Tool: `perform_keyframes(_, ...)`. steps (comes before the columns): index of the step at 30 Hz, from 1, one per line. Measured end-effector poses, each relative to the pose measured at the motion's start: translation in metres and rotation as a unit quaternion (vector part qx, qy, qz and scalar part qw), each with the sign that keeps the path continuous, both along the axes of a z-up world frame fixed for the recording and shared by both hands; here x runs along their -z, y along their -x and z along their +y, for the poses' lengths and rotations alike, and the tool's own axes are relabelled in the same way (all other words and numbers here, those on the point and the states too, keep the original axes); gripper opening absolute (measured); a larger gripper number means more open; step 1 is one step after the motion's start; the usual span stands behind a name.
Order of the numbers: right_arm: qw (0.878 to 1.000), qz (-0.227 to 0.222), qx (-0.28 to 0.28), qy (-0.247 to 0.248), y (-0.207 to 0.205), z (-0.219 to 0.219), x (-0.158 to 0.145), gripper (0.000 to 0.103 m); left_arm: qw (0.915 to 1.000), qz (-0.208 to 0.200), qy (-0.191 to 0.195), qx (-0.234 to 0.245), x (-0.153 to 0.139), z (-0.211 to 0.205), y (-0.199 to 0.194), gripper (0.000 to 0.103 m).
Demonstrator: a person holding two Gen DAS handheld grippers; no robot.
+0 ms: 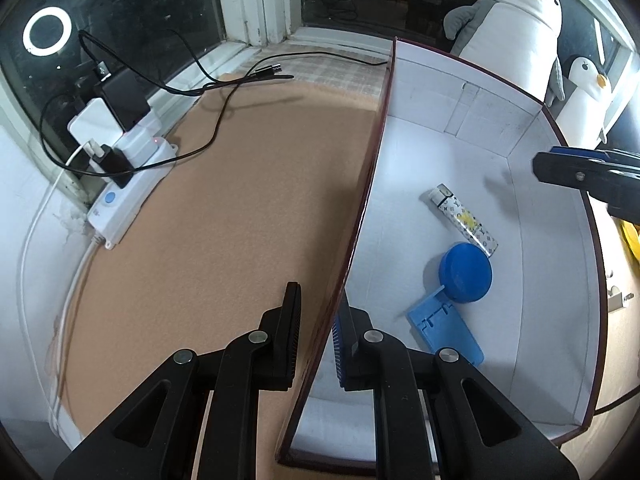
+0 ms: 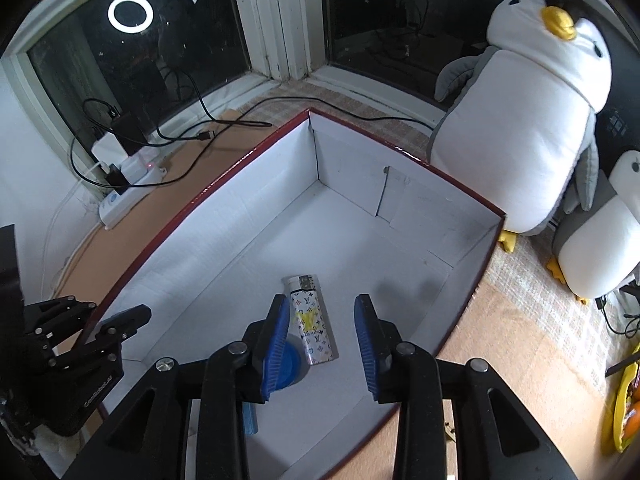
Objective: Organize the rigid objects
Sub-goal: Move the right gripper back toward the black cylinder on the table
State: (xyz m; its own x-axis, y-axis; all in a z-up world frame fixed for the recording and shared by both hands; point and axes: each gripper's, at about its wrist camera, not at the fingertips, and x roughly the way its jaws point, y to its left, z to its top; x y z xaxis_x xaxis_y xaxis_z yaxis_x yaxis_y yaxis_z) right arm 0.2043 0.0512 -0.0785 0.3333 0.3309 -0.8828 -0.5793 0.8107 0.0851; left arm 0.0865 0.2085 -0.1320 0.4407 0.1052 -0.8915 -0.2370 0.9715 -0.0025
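Observation:
A white box with a dark red rim (image 1: 383, 120) (image 2: 200, 196) stands on a brown mat. On its floor lie a patterned lighter (image 1: 464, 220) (image 2: 310, 320), a blue round lid (image 1: 465, 267) (image 2: 292, 364) and a flat blue plastic piece (image 1: 444, 330) (image 2: 249, 418). My left gripper (image 1: 320, 308) (image 2: 106, 316) straddles the box's left wall, one finger outside and one inside, shut on that wall. My right gripper (image 2: 320, 304) (image 1: 560, 164) hovers inside the box above the lighter, open, with nothing touching its blue pads. Its left finger hides part of the lid.
A white power strip with chargers (image 1: 120, 200) and black cables (image 1: 224, 92) lie on the brown mat (image 1: 220, 220) by the window. Two penguin plush toys (image 2: 520, 120) (image 2: 600, 240) stand behind and right of the box. A yellow object (image 2: 624, 400) sits at the far right.

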Motion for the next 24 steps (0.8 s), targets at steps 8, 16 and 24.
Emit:
perform_keyframes(8,0.999,-0.007,0.021,-0.023,0.023,-0.033,-0.014,0.031,1.0,-0.002,0.001,0.0,-0.005,-0.001,0.01,0.013)
perform_keyframes(16,0.998,-0.015,0.049,-0.036,0.053,-0.078,-0.02,0.034,1.0,-0.004,-0.004,-0.002,-0.01,-0.002,0.02,0.013)
perform_keyframes(24,0.996,-0.001,0.086,-0.032,0.08,-0.128,-0.005,0.034,0.9999,-0.006,-0.01,-0.006,-0.014,-0.004,0.027,0.013)
